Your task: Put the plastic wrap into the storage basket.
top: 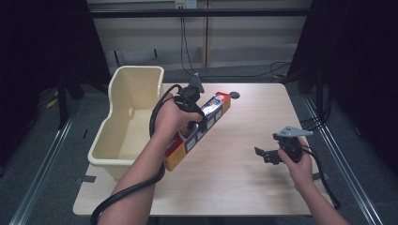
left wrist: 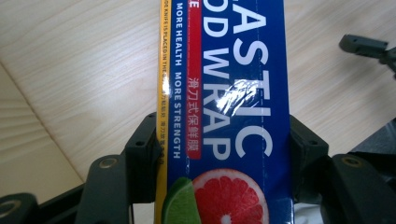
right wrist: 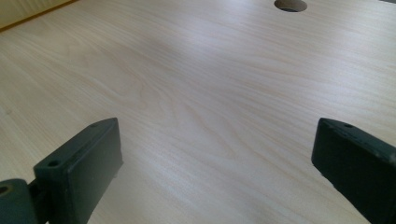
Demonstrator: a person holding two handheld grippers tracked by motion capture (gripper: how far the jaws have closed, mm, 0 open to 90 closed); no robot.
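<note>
Blue plastic-wrap box (left wrist: pixel 229 112) clamped in our left gripper (left wrist: pixel 219 154) beside the cream bin (top: pixel 123 140), our right gripper (right wrist: pixel 215 154) spread wide — holding nothing — over the wooden table (right wrist: pixel 196 84).

- plastic wrap box (left wrist: pixel 229 112): blue, white lettering, yellow edge, red grapefruit, green lime
- tub (top: pixel 129 117): cream
- table (top: pixel 234 154): pale woodgrain
- cable hole (top: pixel 234 95): dark, possibly black

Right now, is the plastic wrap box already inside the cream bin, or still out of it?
Out. The plastic wrap box lies slantwise over the table beside the cream bin, clamped between the left gripper jaws.
</note>
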